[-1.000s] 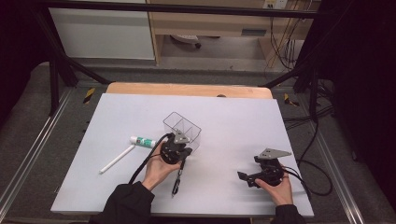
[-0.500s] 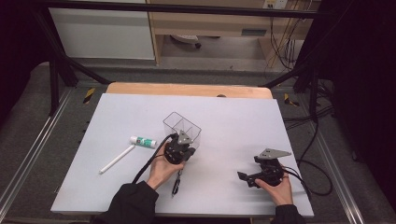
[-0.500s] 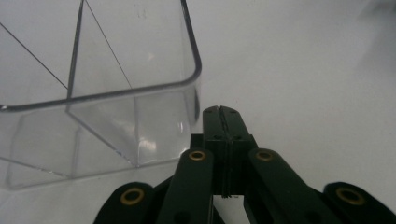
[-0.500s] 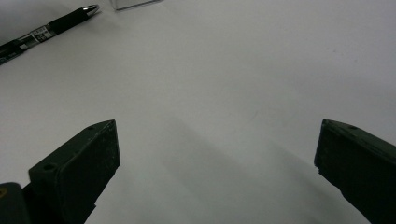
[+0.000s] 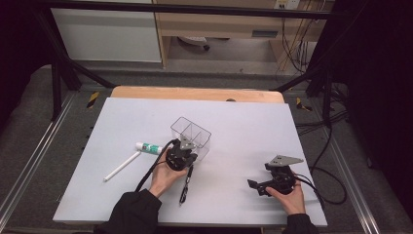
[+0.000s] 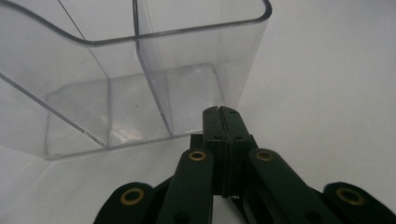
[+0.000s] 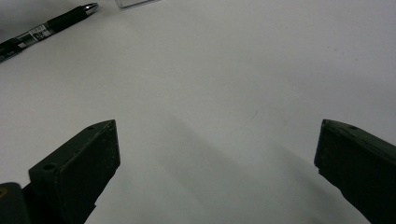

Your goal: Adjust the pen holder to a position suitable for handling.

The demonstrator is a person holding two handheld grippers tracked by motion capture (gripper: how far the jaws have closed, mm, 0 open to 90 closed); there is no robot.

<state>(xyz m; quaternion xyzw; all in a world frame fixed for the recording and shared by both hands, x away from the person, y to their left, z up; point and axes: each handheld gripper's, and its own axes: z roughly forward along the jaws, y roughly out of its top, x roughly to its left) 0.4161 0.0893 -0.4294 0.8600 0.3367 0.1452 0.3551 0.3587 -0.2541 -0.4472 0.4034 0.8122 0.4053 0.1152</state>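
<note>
Little shift since earlier: left gripper, jaws pressed together, empty, nosed against clear divided organizer. Pen just behind. Right gripper spread, idle, resting apart.

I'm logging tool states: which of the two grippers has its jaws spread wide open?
The right gripper, resting on the white table in the person's right hand: its black jaws stand far apart. The left gripper, beside the clear plastic divided container, is pressed shut.
</note>
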